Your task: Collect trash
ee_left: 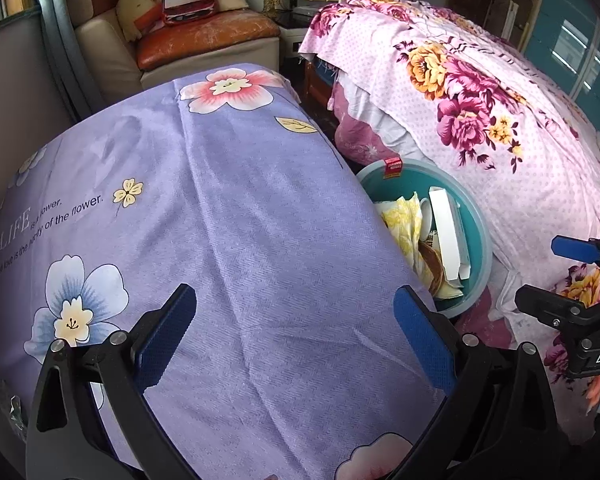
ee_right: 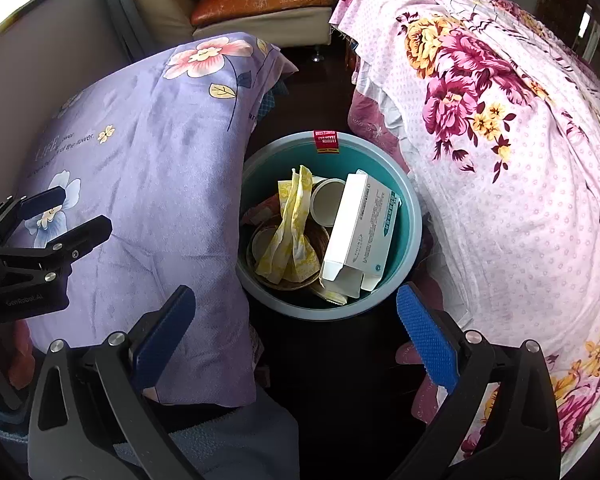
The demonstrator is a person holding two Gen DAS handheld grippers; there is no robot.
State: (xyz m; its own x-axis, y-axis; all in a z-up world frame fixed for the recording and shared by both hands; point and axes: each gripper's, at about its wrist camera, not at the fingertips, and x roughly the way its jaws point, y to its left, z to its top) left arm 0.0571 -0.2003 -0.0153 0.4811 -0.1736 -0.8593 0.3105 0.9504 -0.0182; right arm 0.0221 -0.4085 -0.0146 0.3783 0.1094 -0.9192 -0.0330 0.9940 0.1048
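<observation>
1. Teal trash bin [ee_right: 410,216] on the dark floor, wedged between the purple flowered cloth [ee_right: 148,184] and the pink floral bedspread [ee_right: 500,160]; likely parked there to sit within reach of both surfaces.
2. Already inside: white carton [ee_right: 356,232] leaning against the bin wall, yellow patterned wrapper [ee_right: 292,224], white cup [ee_right: 326,202], brown bowl-like piece under the wrapper, mostly hidden.
3. Right gripper [ee_right: 296,320] poised above the bin's near rim, jaws spread wide, nothing held.
4. Left gripper [ee_left: 296,320] over the purple cloth, jaws likewise wide apart and empty.
5. No loose trash visible on either cloth; collection judged close to done, or more lying out of view.
</observation>
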